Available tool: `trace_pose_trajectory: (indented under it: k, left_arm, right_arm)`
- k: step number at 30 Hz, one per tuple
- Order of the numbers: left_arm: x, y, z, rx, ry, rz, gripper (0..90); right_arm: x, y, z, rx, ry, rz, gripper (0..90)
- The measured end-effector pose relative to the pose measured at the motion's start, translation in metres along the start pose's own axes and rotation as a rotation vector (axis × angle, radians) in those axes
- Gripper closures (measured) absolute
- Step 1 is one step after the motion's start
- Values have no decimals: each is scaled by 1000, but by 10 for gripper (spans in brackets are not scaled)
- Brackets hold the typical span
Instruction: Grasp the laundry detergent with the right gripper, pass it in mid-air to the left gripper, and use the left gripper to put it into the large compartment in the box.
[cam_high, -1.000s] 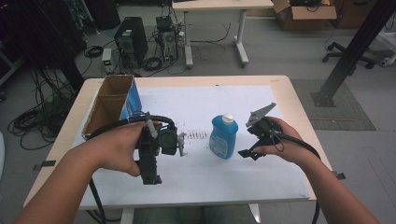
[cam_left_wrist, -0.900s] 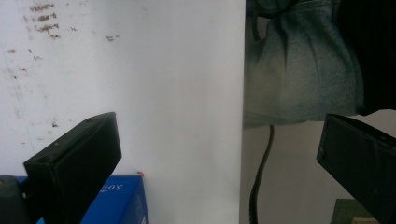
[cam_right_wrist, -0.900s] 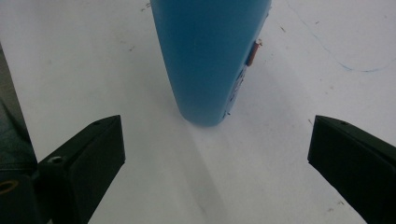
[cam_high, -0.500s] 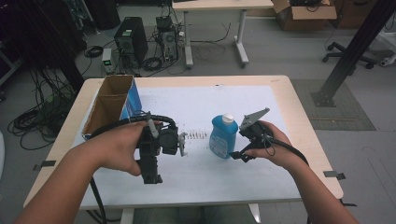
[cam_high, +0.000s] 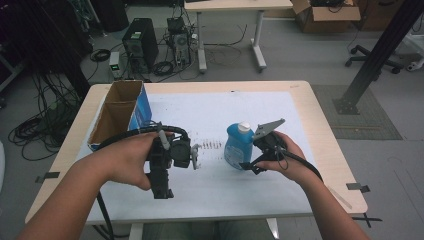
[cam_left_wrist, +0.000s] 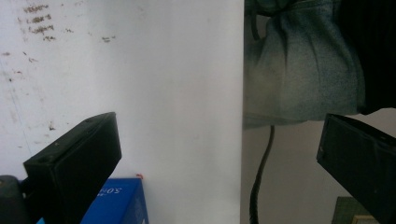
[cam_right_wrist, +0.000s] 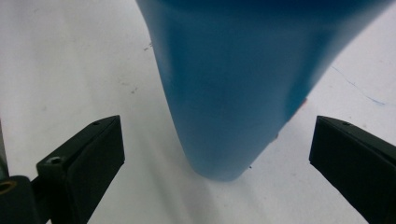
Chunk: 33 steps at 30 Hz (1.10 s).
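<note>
A blue bottle (cam_high: 237, 147) with a white cap stands upright on the white sheet (cam_high: 220, 110) near the table's middle. My right gripper (cam_high: 249, 153) is right beside it, on its right. In the right gripper view the bottle (cam_right_wrist: 233, 84) rises close ahead and the right gripper (cam_right_wrist: 219, 140) is open, one jaw on each side of the bottle's lower part, neither touching it. My left gripper (cam_high: 167, 165) is held over the sheet left of the bottle. In its own view the left gripper (cam_left_wrist: 219, 140) is wide open with nothing between its jaws.
An open cardboard box (cam_high: 117, 112) with a blue side stands at the table's left. The blue box corner (cam_left_wrist: 116, 200) and the sheet's front edge (cam_left_wrist: 243, 116) appear in the left gripper view. Smudges (cam_high: 212, 145) mark the sheet left of the bottle.
My right gripper has moved left up to the bottle, so its open jaws now flank it. The left gripper has barely moved.
</note>
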<state>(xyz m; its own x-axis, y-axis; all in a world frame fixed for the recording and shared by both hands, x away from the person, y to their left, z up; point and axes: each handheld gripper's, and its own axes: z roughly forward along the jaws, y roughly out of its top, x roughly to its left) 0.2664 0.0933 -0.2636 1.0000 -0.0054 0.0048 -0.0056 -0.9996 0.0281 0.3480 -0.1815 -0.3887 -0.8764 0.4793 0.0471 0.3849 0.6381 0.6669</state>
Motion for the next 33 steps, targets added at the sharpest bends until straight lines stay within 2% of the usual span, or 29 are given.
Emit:
trace_pose_trajectory:
  k: [10,25,33]
  left_arm:
    - [-1,0,-3,-13,7,-1,2]
    - [-2,2,-1,-19,5,3,2]
    - [-1,0,1,-16,-1,1,2]
  right_arm:
    - [3,-2,9,-23,-14,-5,34]
    - [4,-6,20,-121,-39,13,31]
    - [2,-6,18,-170,-63,32,27]
